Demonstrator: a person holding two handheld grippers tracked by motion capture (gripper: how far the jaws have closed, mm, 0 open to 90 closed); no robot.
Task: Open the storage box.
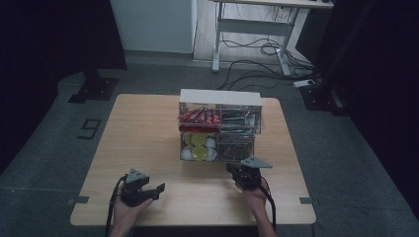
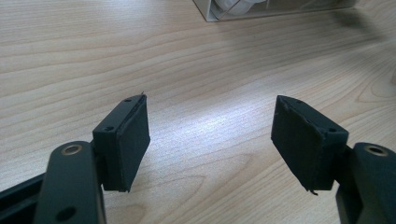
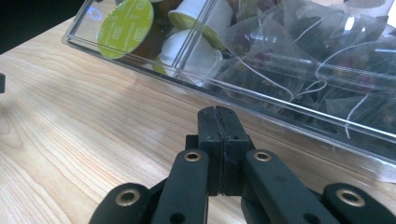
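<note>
Right gripper view puts the clear organiser's lower tray (image 3: 261, 100) straight ahead of the right gripper (image 3: 219, 121), just beyond its tips, w/ the tray's long front edge running across the view, upper left to lower right. Inside, left compartment holds white capsules w/ green foil lids (image 3: 125, 27); right compartment holds pyramid tea bags (image 3: 299, 56) w/ strings. Right gripper is pressed fully closed, pads together, nothing between them, tips close to the clear wall but I can't tell if touching. High view: the organiser (image 1: 220, 126) sits mid-surface, two tiers, long axis left-right, red sachets (image 1: 198, 117) up top on the left; the right gripper (image 1: 245, 174) sits just in front of its right half, so clearly the nearer one. Left gripper (image 1: 143, 190) is well apart, toward the near-left of the surface (image 1: 143, 133), spread wide and empty; left gripper view shows bare wood between the pads (image 2: 133, 140), and a corner of the organiser far off. My read: the next move is a short forward reach by the right side. No brand or writing legible; lids too blurred.
</note>
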